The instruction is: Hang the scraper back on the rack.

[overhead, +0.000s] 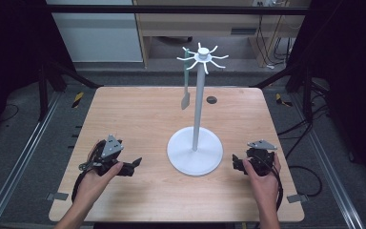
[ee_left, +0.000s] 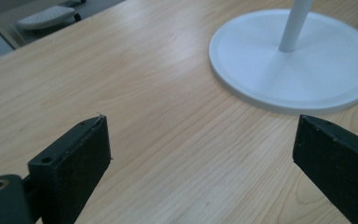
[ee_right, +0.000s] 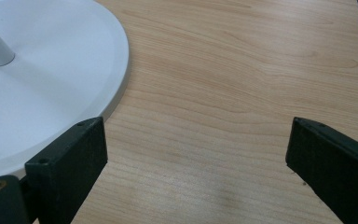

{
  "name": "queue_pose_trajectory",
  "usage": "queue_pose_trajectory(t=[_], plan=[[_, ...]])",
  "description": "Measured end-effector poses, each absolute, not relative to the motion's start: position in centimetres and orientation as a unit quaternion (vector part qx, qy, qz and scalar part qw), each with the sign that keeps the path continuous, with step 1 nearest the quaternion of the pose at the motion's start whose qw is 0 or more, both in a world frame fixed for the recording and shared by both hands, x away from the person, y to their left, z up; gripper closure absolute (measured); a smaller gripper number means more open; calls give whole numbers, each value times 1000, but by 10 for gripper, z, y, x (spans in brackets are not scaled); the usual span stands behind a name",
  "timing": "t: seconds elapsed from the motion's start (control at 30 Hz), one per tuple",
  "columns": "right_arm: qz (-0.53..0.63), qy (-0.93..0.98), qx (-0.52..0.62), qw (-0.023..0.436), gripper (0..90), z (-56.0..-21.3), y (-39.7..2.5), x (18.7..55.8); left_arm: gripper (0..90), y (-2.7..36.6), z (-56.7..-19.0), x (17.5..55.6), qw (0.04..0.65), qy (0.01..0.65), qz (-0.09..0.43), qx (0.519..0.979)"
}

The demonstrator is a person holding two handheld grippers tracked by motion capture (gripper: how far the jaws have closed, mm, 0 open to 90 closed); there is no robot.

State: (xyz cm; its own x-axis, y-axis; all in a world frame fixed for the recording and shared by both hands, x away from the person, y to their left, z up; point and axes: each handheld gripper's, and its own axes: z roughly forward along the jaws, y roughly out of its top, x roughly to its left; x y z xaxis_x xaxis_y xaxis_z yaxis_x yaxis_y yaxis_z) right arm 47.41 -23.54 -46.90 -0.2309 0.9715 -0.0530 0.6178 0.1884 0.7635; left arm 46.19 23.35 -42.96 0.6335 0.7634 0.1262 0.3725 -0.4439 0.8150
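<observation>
Two tongs rest low on the wooden surface (overhead: 138, 119), one either side of the white rack (overhead: 198, 95). Left tongs (overhead: 136, 163) spread wide, nothing between jaws. Right tongs (overhead: 236, 163) likewise wide, just beside the rack's round base (ee_right: 51, 88). Grey spatula (overhead: 186, 90) hangs from a hook on the rack's left side.

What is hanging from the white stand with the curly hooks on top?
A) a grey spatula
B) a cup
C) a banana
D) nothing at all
A: in the high view a grey spatula hangs from one hook of the white stand, its flat blade pointing down above the table.
</observation>
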Motion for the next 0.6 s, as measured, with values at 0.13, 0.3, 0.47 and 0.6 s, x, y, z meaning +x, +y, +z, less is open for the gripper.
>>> queue_pose_trajectory(t=[0.13, 0.3, 0.47, 0.6], plan=[[315, 720, 552, 280, 56, -469, -235, 474, 38, 243, -436, 462, 381, 359, 254, 813], [314, 721, 551, 279, 56, -469, -235, 474, 38, 255, -446, 458, 367, 372, 255, 814], [314, 721, 552, 279, 56, -469, -233, 474, 37, 262, -456, 453, 328, 372, 270, 826], [315, 724, 550, 273, 58, -470, -233, 474, 44, 270, -465, 452, 310, 389, 258, 828]])
